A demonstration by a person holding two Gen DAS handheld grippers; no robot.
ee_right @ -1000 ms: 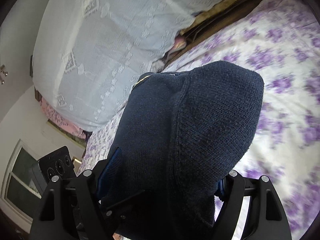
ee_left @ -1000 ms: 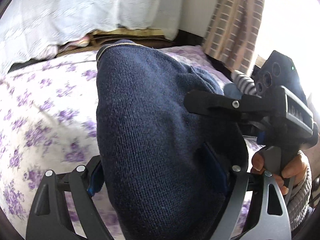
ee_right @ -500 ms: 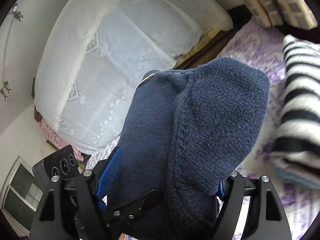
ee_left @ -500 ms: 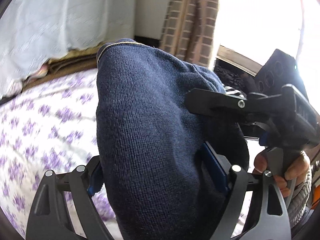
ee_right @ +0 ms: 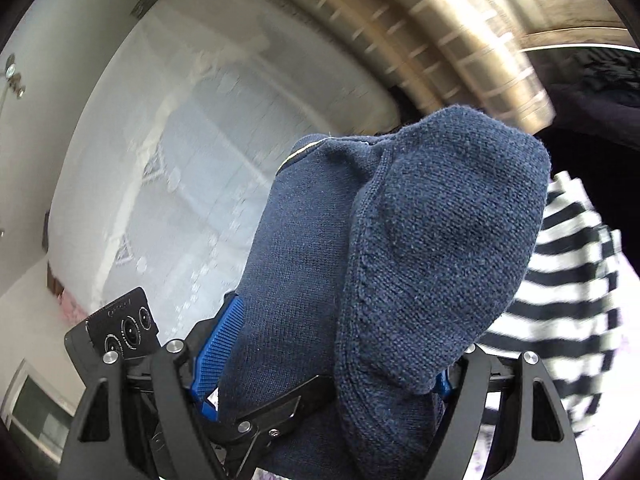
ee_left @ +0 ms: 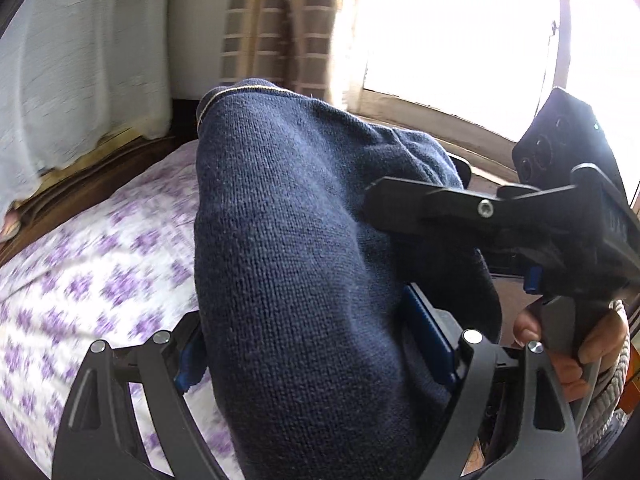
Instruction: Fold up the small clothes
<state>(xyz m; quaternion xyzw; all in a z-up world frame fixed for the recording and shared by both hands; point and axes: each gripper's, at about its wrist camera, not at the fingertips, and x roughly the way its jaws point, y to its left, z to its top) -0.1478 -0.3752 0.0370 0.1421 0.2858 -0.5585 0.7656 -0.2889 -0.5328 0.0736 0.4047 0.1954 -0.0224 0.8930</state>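
Left gripper: the left gripper was clamped on the folded navy sweater, its jaws held fairly wide apart by the thick bundle of knit between them. The blue pads pressed against the wool on both sides.

Right gripper: the right gripper was also clamped on the sweater, jaws kept well apart by the bulk of cloth, with one ribbed blue pad plainly showing at the left of the bundle.

Sweater: it was held up in the air between the two grippers, above the bed, and it filled the middle of both views. A thin pale stripe ran along the edge at its top. In the right wrist view a rounded fold with a knitted seam lay over the front of the bundle.

Grippers together: they were close beside each other. In the left wrist view the right gripper's black body touched the sweater from the right, and the person's hand gripped its handle.

Bed: a sheet with purple flowers on white lay below and to the left of the sweater.

Nearby: a black-and-white striped garment lay to the right of the sweater in the right wrist view, a checked curtain hung beside a bright window, and a white lace cover was behind.
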